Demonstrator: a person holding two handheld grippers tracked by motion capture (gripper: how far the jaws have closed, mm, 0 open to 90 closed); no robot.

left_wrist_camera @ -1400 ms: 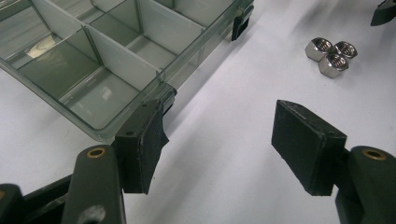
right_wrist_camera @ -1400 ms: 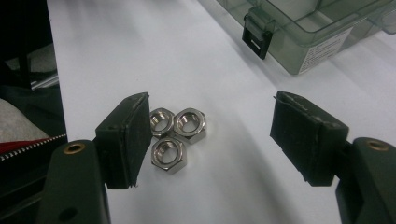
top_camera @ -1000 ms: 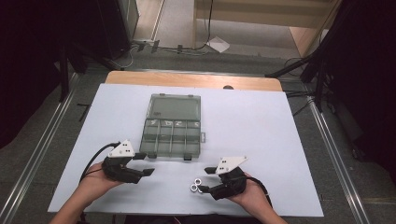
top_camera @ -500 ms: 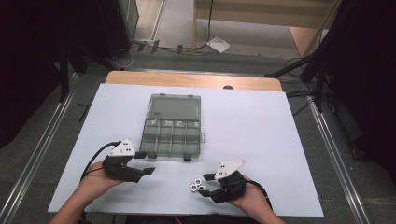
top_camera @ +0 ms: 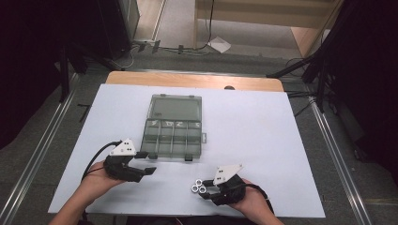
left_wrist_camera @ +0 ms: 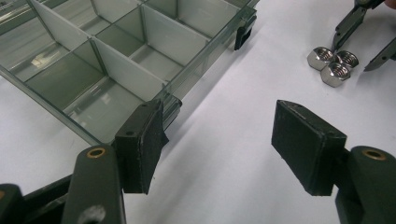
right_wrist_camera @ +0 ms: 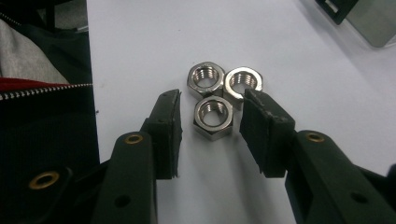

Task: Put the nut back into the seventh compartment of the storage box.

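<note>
Beside empty organizer box (top_camera: 172, 125), three nuts (top_camera: 199, 186).

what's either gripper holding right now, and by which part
Nothing is held. The right gripper has been closing its jaws around the nearest nut, pads not yet touching it. The left gripper is open over bare table.

1. Bare table (top_camera: 263, 140) lay open right of the organizer box (top_camera: 172, 125).
2. Two neighbouring nuts (right_wrist_camera: 224, 80) crowded the near nut (right_wrist_camera: 213, 116) between the right gripper (right_wrist_camera: 210, 128) fingers.
</note>
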